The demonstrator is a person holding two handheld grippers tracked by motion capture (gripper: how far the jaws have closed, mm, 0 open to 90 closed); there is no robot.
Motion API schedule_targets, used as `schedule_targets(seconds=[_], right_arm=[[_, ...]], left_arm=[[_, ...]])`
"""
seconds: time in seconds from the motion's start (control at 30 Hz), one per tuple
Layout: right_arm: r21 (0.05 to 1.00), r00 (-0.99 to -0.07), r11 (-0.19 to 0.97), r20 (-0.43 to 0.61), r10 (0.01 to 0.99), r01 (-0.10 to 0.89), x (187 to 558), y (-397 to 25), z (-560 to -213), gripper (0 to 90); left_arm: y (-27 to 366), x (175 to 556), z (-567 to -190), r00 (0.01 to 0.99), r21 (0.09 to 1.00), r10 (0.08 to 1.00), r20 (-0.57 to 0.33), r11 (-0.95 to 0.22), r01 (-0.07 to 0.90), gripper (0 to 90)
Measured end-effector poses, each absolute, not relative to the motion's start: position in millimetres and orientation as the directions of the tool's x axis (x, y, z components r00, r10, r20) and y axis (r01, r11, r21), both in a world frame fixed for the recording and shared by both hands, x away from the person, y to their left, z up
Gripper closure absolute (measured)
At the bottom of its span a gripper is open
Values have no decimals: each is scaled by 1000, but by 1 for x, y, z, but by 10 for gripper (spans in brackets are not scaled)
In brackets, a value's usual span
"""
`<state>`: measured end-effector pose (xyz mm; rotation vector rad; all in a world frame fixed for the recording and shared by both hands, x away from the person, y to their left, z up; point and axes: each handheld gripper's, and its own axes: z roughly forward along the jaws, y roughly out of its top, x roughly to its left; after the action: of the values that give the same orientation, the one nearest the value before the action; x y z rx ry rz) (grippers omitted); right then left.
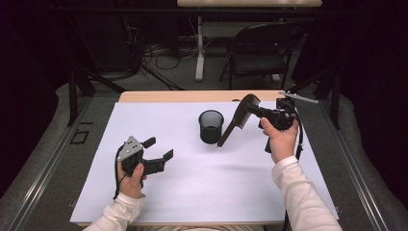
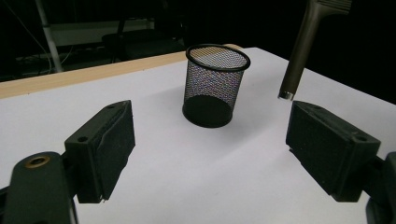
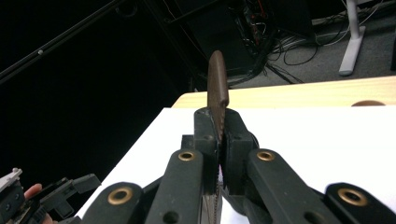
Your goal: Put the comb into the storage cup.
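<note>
High view: right tool [image 1: 260, 112] is clamped on the toothed head of a dark comb [image 1: 239, 120], held in the air, handle tip angled down just beside the mesh cup [image 1: 211, 126] on the white worktop [image 1: 202, 187], not yet over its rim. Left tool [image 1: 158, 153] idles, jaws spread, holding nothing, well apart from the cup. Risks: the handle clips the rim and tips the unbraced, light-looking cup; the thin edge grip lets the comb pivot.
</note>
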<state>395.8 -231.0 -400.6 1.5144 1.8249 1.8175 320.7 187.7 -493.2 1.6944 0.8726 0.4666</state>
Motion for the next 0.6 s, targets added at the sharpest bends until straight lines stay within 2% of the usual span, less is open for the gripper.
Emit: schedule_targets(seconds=[0.6], right_arm=[[843, -455, -243, 476, 753, 480, 421, -232, -359, 872]], left_arm=[[189, 322, -494, 644, 943, 754, -131, -105, 315, 156]])
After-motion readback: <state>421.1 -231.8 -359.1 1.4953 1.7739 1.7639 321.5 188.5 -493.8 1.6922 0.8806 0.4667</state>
